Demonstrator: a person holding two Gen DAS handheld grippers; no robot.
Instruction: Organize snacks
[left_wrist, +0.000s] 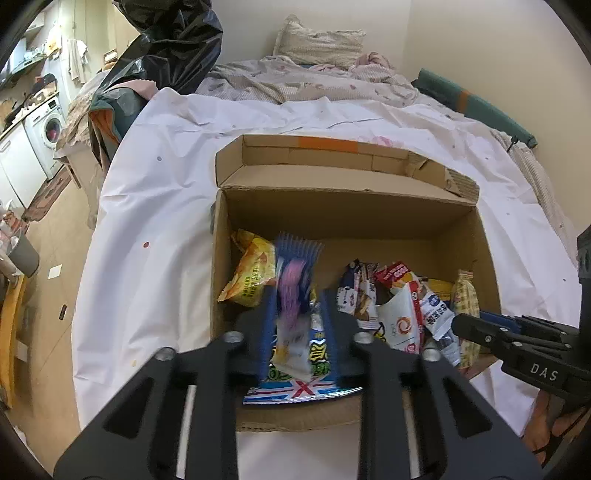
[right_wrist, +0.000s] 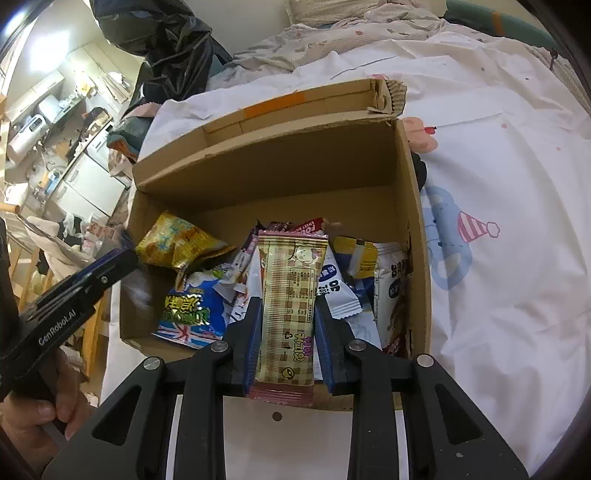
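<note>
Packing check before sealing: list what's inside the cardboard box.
Inside the cardboard box: a yellow snack bag, a blue Union Jack packet and a heap of white, red and yellow wrappers. Anything beneath them is covered.

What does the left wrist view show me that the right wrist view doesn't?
Only the left wrist view: a blurred blue and pink packet between the left gripper's jaws, and a washing machine at far left.

Only the right wrist view: the beige checked wafer packet between the right gripper's jaws, and the party-hat print on the sheet.

Both: the open cardboard box of snacks, the yellow packet and the Union Jack packet.
</note>
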